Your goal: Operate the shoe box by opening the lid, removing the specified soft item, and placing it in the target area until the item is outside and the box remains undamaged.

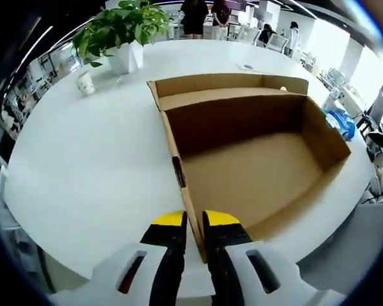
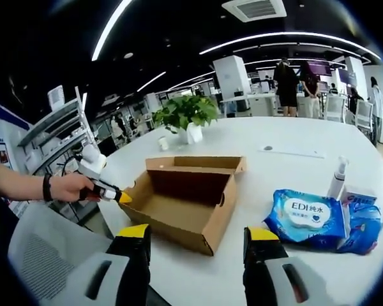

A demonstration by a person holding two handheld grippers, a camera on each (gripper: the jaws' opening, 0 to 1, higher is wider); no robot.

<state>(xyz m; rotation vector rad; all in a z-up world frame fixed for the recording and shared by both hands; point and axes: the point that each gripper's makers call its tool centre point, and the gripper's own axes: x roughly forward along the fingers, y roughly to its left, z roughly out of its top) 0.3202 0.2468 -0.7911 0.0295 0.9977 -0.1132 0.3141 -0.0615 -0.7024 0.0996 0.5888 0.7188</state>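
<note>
**Open shoe box, wipes pack beside it**

The brown cardboard shoe box (image 2: 182, 201) lies open on the white table (image 2: 293, 159) — lid folded back toward the plant (image 2: 186, 115). Blue wipes pack (image 2: 306, 215) lies flat, right of it. Left gripper (image 1: 195, 223) pinches the box's near wall; right gripper (image 2: 198, 237) gapes, empty.

Matt brown cardboard meets a smooth white tabletop.
We see the shoe box (image 1: 242, 159) in plain, unprinted corrugated card on a satin-smooth table (image 1: 83, 172); beside it a wipes pack (image 2: 308, 217) in glossy blue plastic film, and a white glazed plant pot (image 1: 126, 56).
</note>
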